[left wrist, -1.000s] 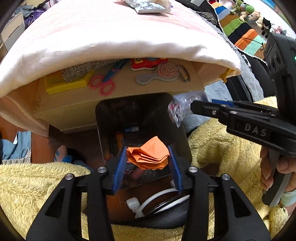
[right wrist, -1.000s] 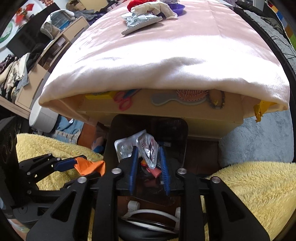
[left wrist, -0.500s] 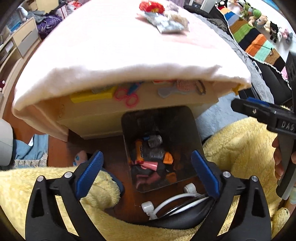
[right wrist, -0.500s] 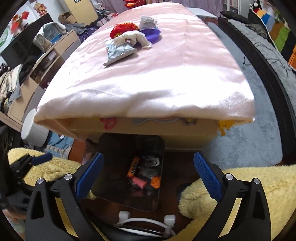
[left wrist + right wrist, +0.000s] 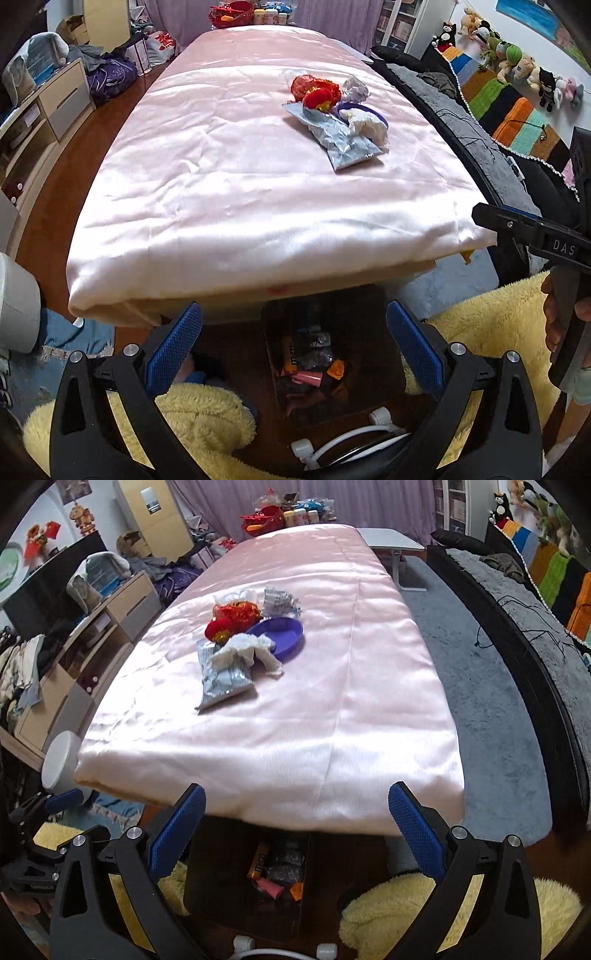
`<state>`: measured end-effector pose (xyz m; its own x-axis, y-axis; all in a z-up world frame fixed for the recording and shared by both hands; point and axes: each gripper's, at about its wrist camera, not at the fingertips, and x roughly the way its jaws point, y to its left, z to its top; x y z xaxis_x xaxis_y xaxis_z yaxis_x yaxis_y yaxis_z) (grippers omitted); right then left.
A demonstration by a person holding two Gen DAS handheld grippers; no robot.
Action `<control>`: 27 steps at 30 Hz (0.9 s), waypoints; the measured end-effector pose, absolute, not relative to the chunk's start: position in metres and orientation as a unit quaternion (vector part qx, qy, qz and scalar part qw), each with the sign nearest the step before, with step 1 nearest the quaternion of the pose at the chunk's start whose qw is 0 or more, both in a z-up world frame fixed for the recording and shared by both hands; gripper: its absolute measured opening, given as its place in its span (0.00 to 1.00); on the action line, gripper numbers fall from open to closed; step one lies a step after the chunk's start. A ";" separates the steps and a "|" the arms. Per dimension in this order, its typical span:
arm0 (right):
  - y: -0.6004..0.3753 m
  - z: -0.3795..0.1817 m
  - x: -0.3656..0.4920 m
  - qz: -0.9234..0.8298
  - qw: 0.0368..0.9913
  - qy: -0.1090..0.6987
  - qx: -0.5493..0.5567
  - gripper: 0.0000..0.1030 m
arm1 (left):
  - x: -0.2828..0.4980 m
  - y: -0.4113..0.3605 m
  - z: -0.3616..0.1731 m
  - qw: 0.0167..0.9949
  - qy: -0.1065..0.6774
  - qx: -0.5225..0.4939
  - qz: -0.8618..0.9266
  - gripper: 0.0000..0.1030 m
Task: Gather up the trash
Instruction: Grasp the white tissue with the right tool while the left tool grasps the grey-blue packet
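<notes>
Left gripper (image 5: pixel 293 345) & right gripper (image 5: pixel 295 825): both spread wide, nothing held, above dark trash bin (image 5: pixel 207 897) w/ several wrappers inside. On pink tablecloth (image 5: pixel 351 709): 1 silver foil bag (image 5: pixel 223 681), 1 white tissue (image 5: pixel 247 651), 1 purple dish (image 5: pixel 282 635), 2 red wrappers (image 5: pixel 231 618).

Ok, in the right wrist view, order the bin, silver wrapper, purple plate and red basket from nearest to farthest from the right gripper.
From the right gripper:
1. Bin, directly below, on the floor.
2. Silver wrapper, on the pink cloth, left.
3. Purple plate, just beyond.
4. Red basket, far end.
</notes>
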<state>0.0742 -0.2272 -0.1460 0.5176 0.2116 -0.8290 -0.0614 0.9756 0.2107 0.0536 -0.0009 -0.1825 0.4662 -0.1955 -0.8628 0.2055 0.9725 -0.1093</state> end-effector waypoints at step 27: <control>-0.179 -0.169 0.222 0.157 0.857 0.486 0.064 0.21 | 0.180 -0.050 -0.190 0.849 0.507 0.011 -0.150 0.92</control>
<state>0.2216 -0.1786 -0.1691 0.4785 0.3313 -0.8132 -0.2071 0.9425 0.2622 0.1796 -0.0504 -0.1897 0.4405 -0.2444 -0.8639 0.2662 0.9545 -0.1343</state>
